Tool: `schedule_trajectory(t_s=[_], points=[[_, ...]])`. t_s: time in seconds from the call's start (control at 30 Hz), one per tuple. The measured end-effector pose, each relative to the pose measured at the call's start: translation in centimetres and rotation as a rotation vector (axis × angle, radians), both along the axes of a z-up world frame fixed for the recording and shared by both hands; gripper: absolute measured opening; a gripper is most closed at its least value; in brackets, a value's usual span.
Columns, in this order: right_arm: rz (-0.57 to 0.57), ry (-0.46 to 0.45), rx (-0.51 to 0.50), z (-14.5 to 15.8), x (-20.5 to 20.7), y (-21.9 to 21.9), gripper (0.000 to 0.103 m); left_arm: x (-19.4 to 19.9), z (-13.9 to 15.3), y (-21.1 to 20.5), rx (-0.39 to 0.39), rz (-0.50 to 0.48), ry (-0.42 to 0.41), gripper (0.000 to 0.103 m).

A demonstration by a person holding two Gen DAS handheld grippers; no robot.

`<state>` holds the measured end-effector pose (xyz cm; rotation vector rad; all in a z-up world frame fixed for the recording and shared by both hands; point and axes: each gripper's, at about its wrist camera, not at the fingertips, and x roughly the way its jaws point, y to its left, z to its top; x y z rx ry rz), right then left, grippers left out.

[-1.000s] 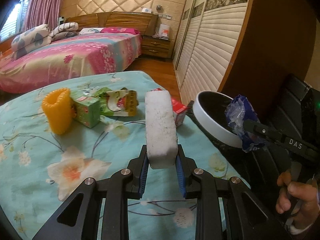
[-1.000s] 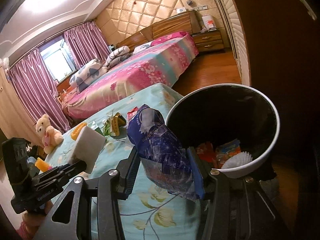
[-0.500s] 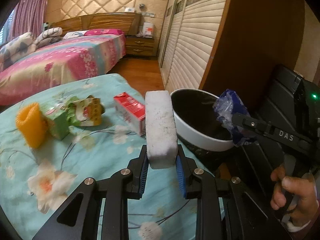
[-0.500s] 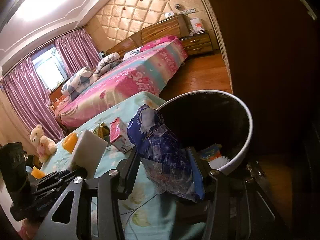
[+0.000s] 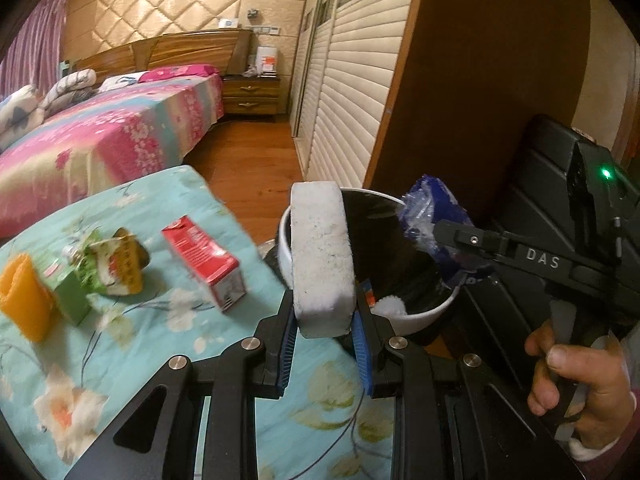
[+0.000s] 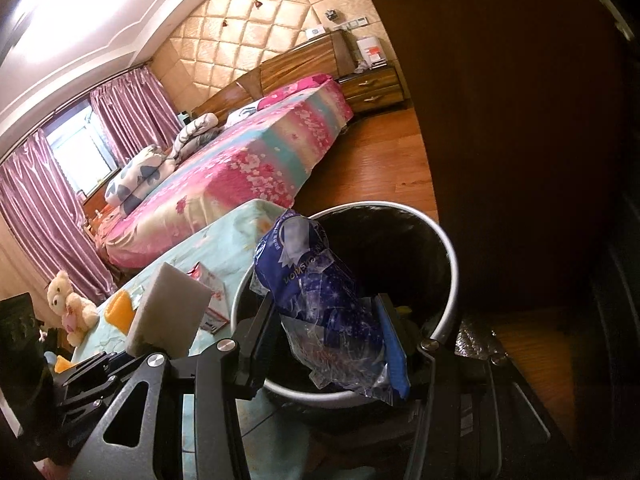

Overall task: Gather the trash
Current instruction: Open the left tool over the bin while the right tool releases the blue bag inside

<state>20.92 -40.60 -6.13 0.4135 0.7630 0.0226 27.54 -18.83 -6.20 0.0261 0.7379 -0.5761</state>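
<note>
My left gripper (image 5: 324, 320) is shut on a white foam block (image 5: 320, 256), held over the near rim of the white trash bin (image 5: 424, 316). The block also shows in the right wrist view (image 6: 168, 312). My right gripper (image 6: 324, 328) is shut on a crumpled blue plastic wrapper (image 6: 320, 296) above the bin's opening (image 6: 448, 248); it shows in the left wrist view (image 5: 436, 224) over the bin's far side. Some trash lies inside the bin. A red carton (image 5: 204, 260), a green-yellow packet (image 5: 112, 268), a green box (image 5: 70, 300) and an orange piece (image 5: 22, 296) lie on the floral tablecloth (image 5: 120, 360).
The bin stands at the table's right edge beside a dark wooden wardrobe panel (image 5: 472, 80). A bed (image 5: 100, 140) with pink cover lies beyond the table, a nightstand (image 5: 250, 96) behind it. A teddy bear (image 6: 70, 304) sits at the far left.
Both grippers have moved toward the bin: the foam block now overlaps its rim and the blue wrapper hangs over its opening. The table items have slid left in view.
</note>
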Motion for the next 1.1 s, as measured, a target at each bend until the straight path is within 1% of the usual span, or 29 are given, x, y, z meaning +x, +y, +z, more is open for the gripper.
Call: schedule_trajectory(t_s=[0.13,0.33,0.63,0.8,0.9,0.93,0.97,1.0,1.03,1.1], points=[[-0.004,0.011,0.0,-0.1,0.5,0.1,0.048,0.7,-0.2,-1.5,0.011,-0.014,-0.001,0.025],[-0.01,0.025,0.001,-0.3,1.2,-0.7,0.048,1.7,-0.4,-2.7,0.019,-0.023,0.005,0.025],[-0.015,0.044,0.014,-0.7,1.9,-1.3,0.049,2.4,-0.5,-3.6,0.019,-0.023,0.013,0.025],[-0.016,0.053,0.02,-0.8,2.1,-1.5,0.051,2.6,-0.6,-4.3,0.022,-0.027,0.017,0.026],[-0.017,0.06,0.019,-0.9,2.2,-1.8,0.053,2.6,-0.5,-4.7,0.027,-0.027,0.025,0.028],[-0.02,0.067,0.02,-0.9,2.3,-1.9,0.055,2.7,-0.4,-4.8,0.026,-0.027,0.03,0.031],[-0.025,0.069,0.022,-1.0,2.3,-2.1,0.062,2.7,-0.4,-4.8,0.026,-0.026,0.033,0.034],[-0.029,0.066,0.024,-0.9,2.3,-2.2,0.066,2.7,-0.4,-4.8,0.027,-0.02,0.036,0.046],[-0.032,0.062,0.026,-0.9,2.2,-2.3,0.067,2.7,-0.4,-4.7,0.027,-0.01,0.035,0.056],[-0.037,0.058,0.029,-0.7,2.0,-2.3,0.071,2.5,-0.4,-4.5,0.021,0.004,0.031,0.062]])
